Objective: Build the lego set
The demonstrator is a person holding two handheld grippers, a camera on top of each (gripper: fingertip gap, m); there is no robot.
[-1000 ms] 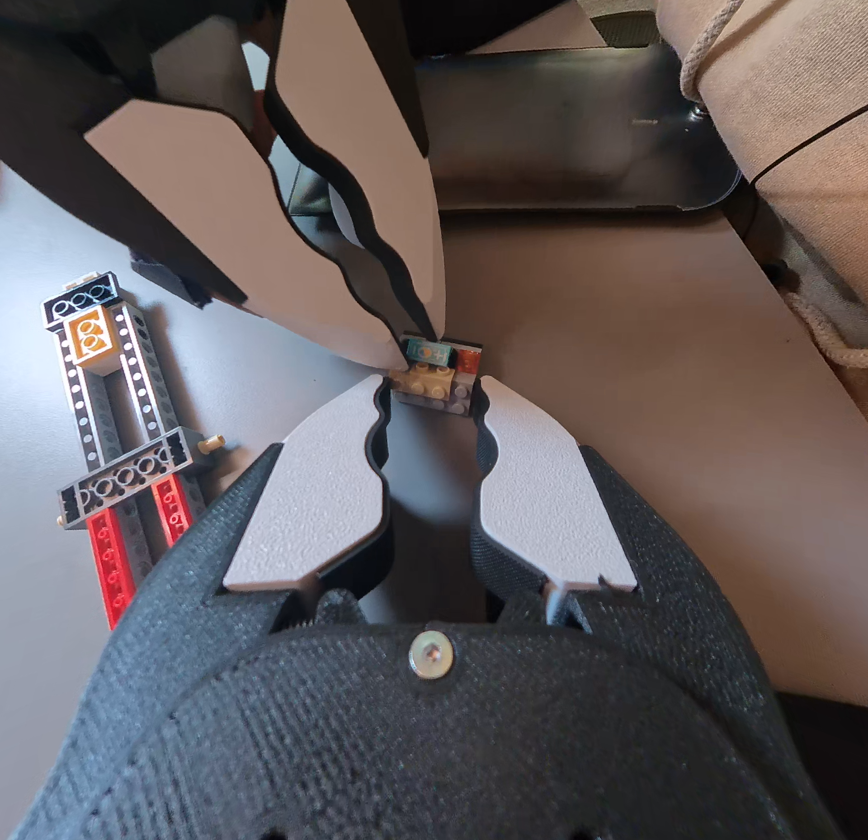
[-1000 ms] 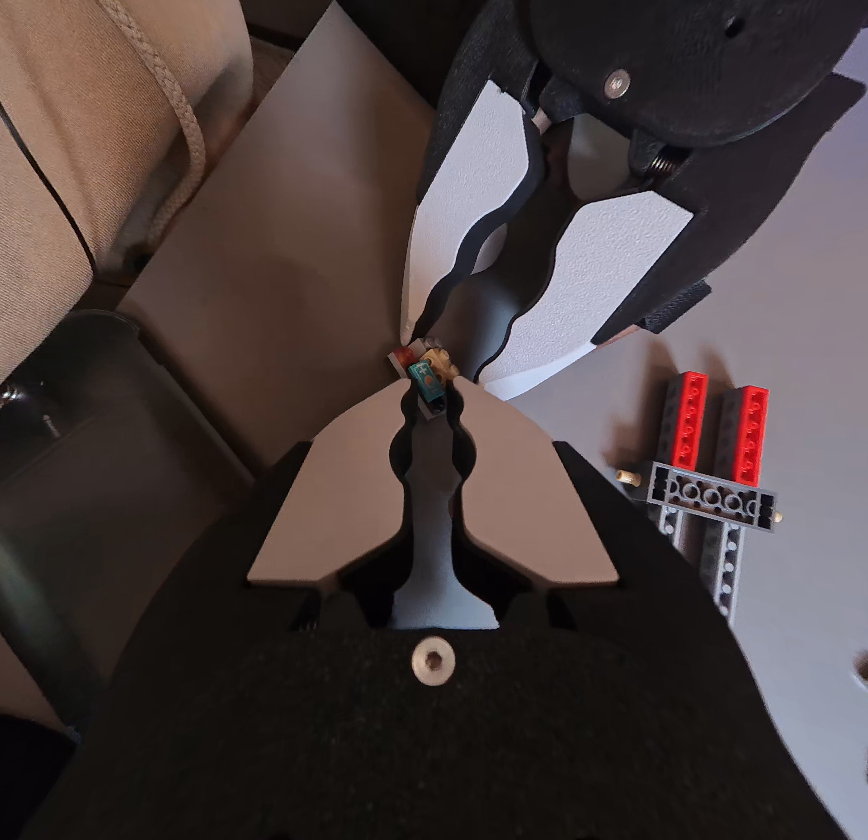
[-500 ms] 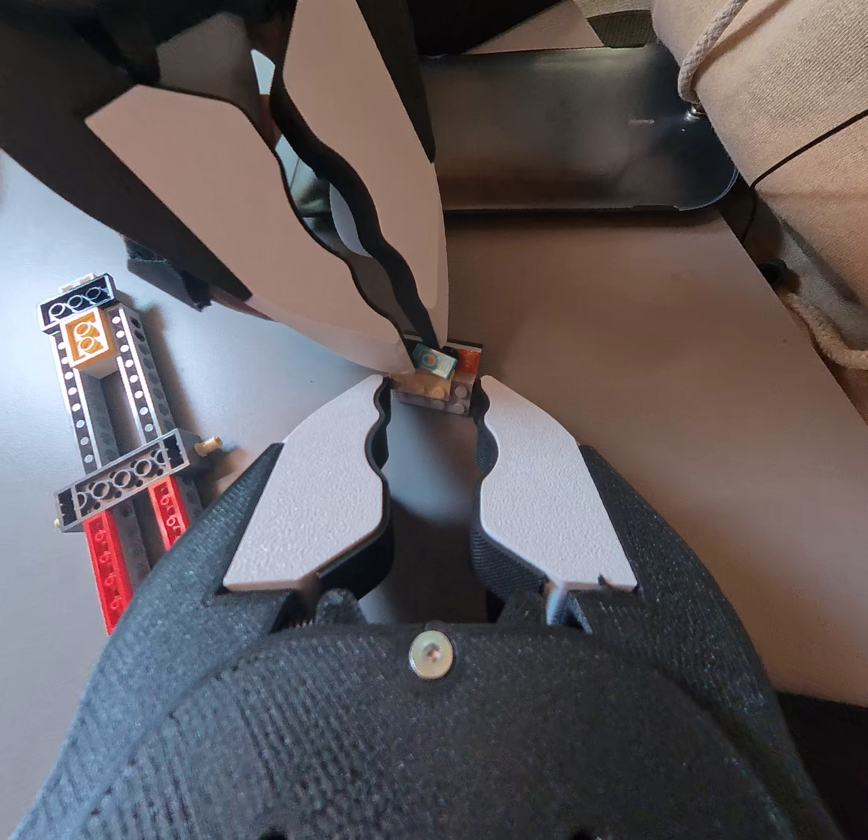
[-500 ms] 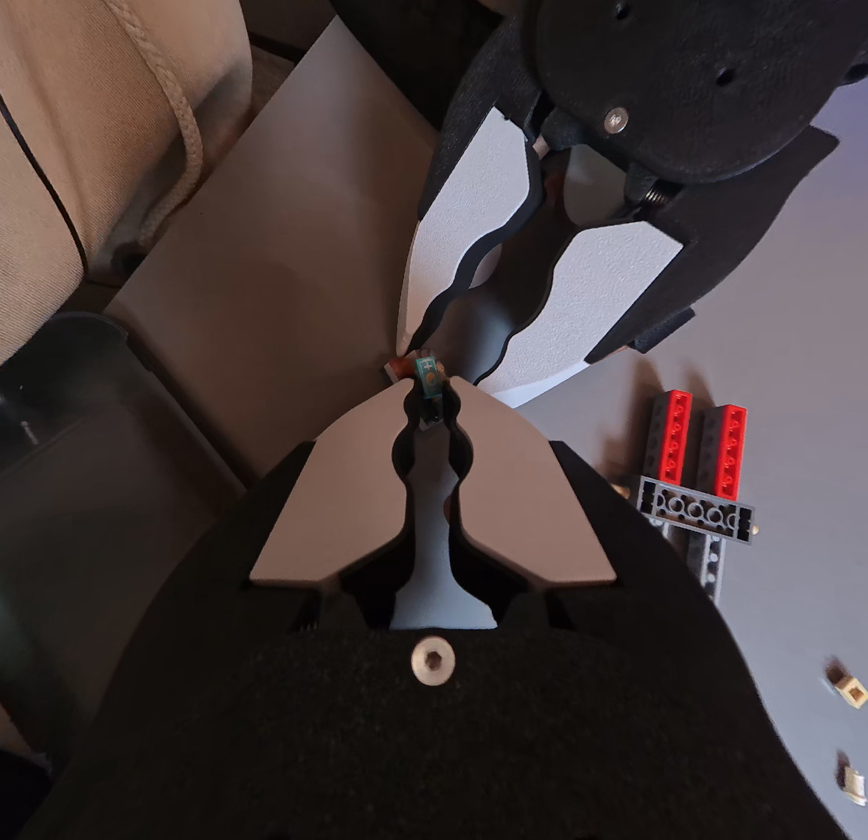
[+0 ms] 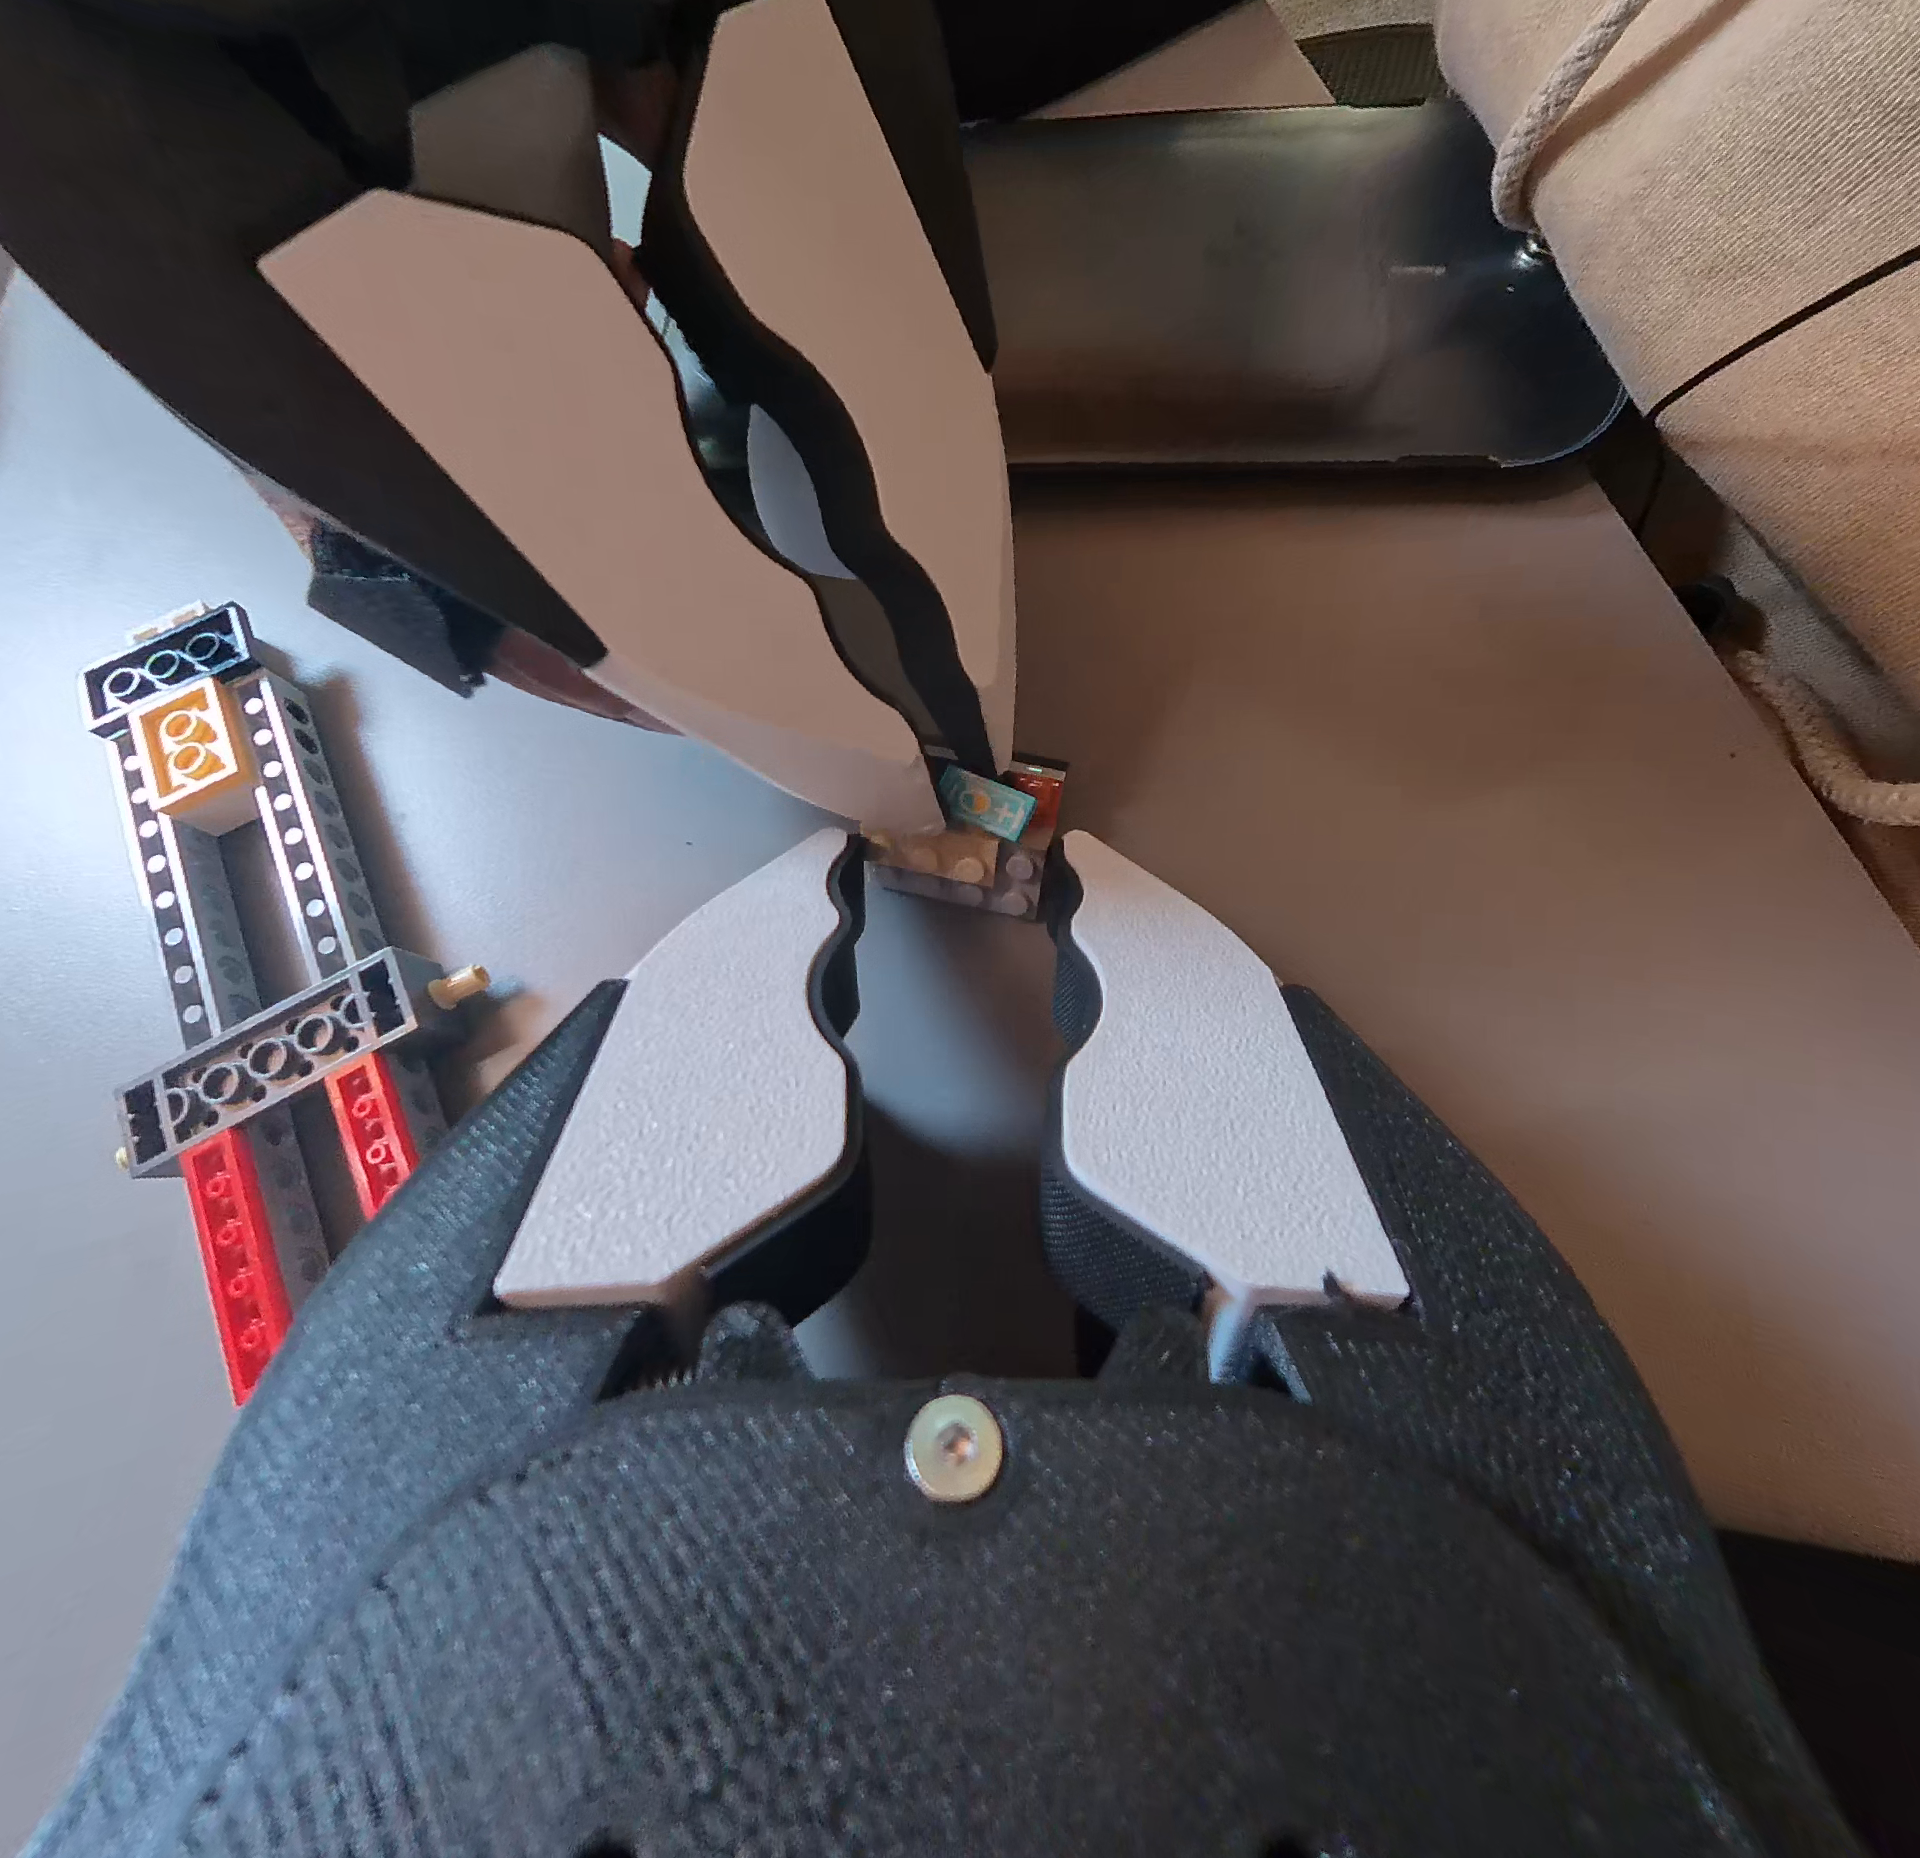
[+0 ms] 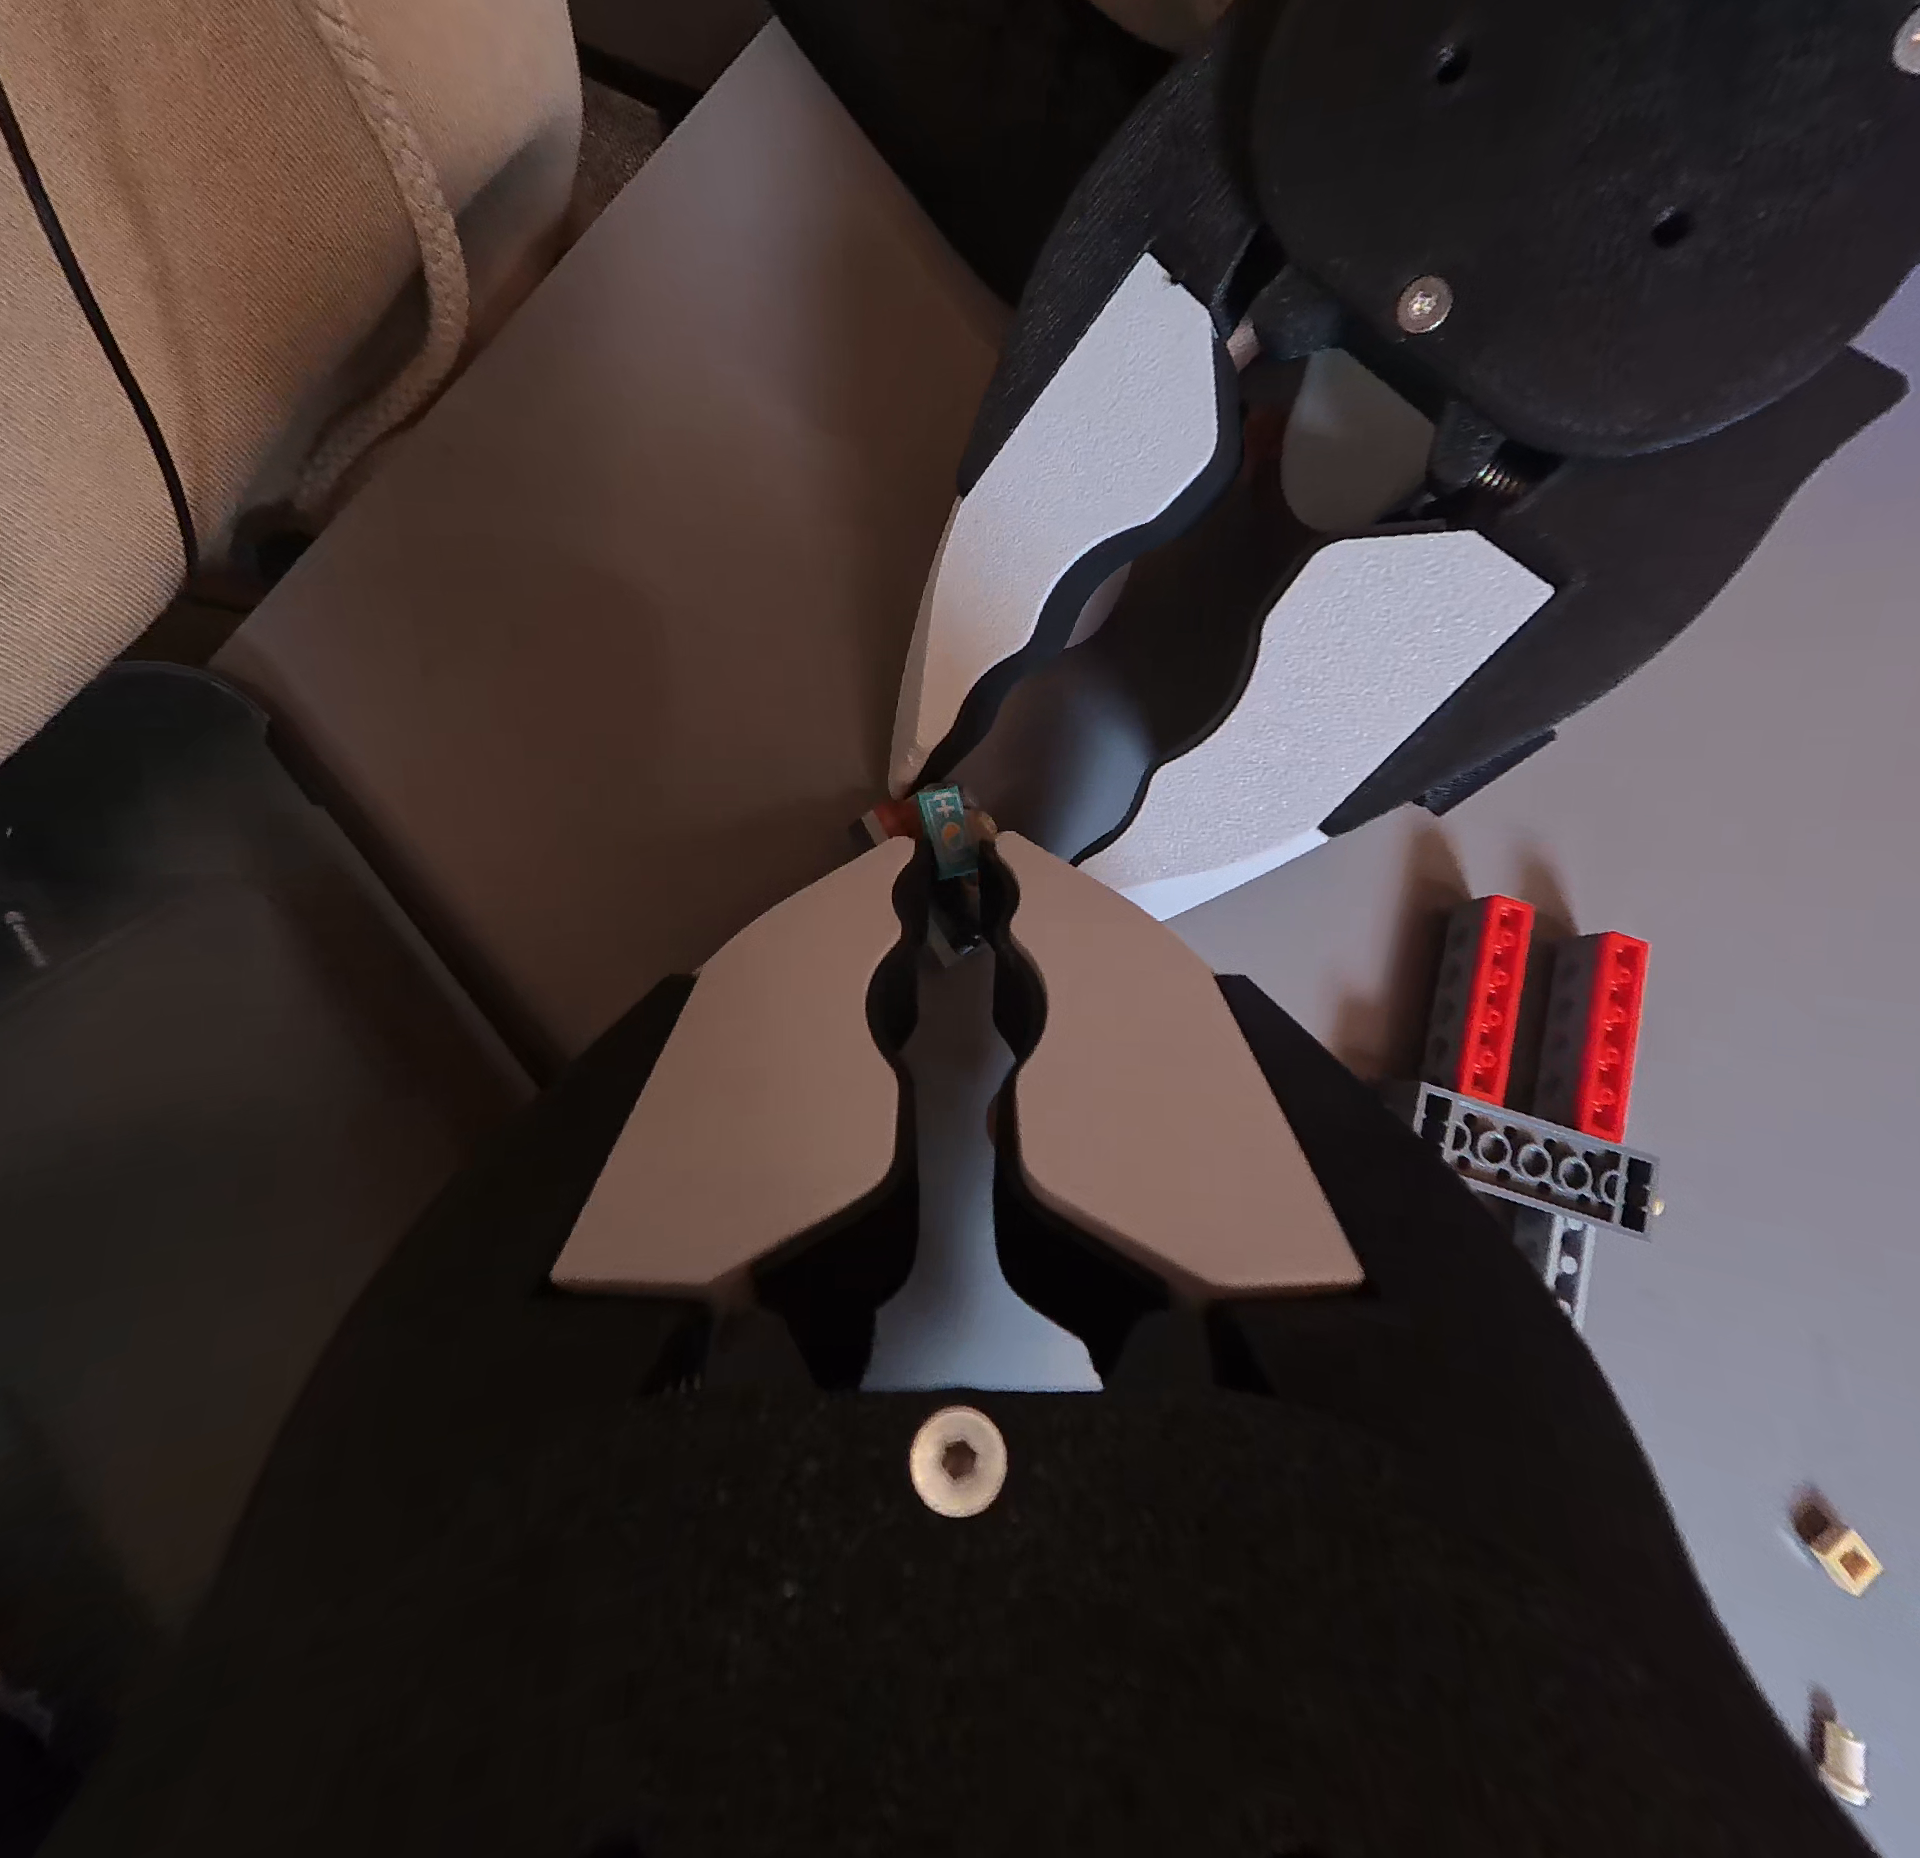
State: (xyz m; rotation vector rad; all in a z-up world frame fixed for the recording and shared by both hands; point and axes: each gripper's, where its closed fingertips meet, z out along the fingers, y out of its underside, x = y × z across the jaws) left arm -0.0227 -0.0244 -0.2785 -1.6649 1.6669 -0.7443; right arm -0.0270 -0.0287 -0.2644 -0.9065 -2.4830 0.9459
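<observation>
Left wrist view: left hand-held gripper [image 5: 958,852] clamps small grey plate assembly [image 5: 961,868]; right hand-held gripper [image 6: 951,852] pinches teal tile [image 5: 982,806] onto it above tabletop [image 5: 1351,873].

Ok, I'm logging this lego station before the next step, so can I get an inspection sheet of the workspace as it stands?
Surface: grey table, lit unevenly.
Job's things: small brick assembly with grey and tan studs; teal printed tile at its top; long frame of grey beams and red bricks lying flat, left.
Clutter: two small loose tan pieces near the table edge.
Grippers: left gripper clamps the assembly by its sides; right gripper pinches the tile from above.
Cables: nothing seen; only a beige drawstring cord.
Surroundings: beige fabric, black chair seat.
</observation>
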